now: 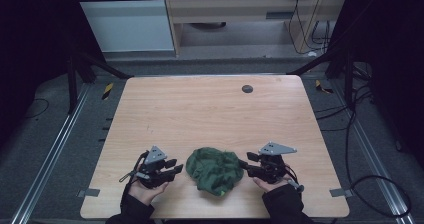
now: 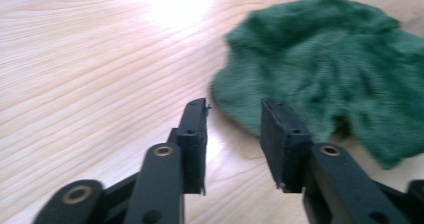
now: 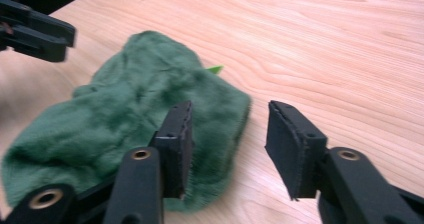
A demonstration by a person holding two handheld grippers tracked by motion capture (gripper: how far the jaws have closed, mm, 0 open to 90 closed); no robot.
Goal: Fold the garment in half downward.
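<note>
A crumpled dark green fleecy cloth point(image 1: 215, 169) lies near the table's front edge, between both grippers. My left gripper point(image 1: 175, 166) rests just left of it, open, with nothing between its jaws; in the left gripper view point(image 2: 234, 109) the cloth point(image 2: 330, 69) begins right past the jaw tips. My right gripper point(image 1: 245, 166) sits at the cloth's right edge, open and empty. In the right gripper view point(image 3: 229, 114) its left jaw overlaps the cloth point(image 3: 135, 109), and a small light green tag point(image 3: 215, 69) pokes out. The left gripper's jaws point(image 3: 35, 31) show at top left.
The light wooden table point(image 1: 210, 114) has a small dark round disc point(image 1: 247, 89) near its far edge. Black frame bars and cables stand around the table on the grey floor. Bare wood stretches beyond the cloth.
</note>
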